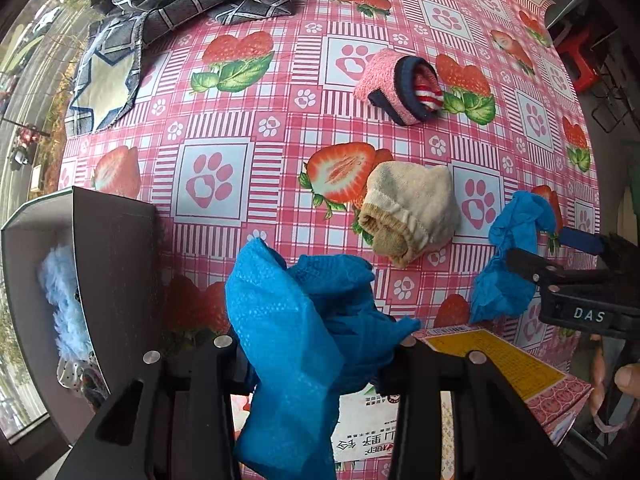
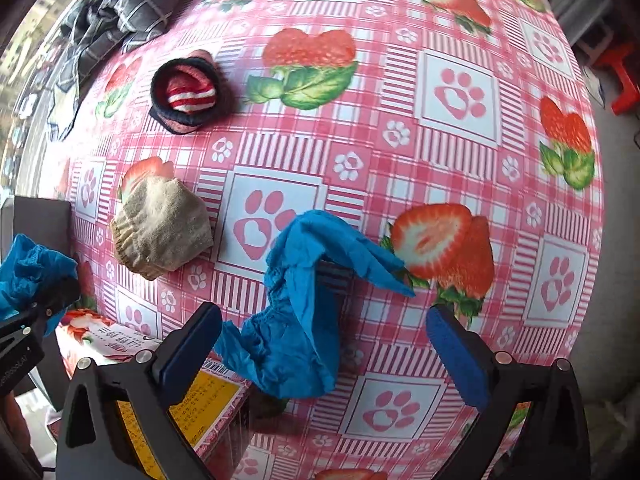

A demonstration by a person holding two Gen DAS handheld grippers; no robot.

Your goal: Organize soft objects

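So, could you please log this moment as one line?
left gripper: shut on blue cover | right gripper: open, second blue cover between jaws

Table (image 2: 460, 168) under strawberry-and-paw oilcloth. On it: beige sock bundle (image 2: 160, 228) at nine o'clock, pink sock roll (image 2: 186, 92) and dark checked cloth (image 2: 132, 4) at eleven.
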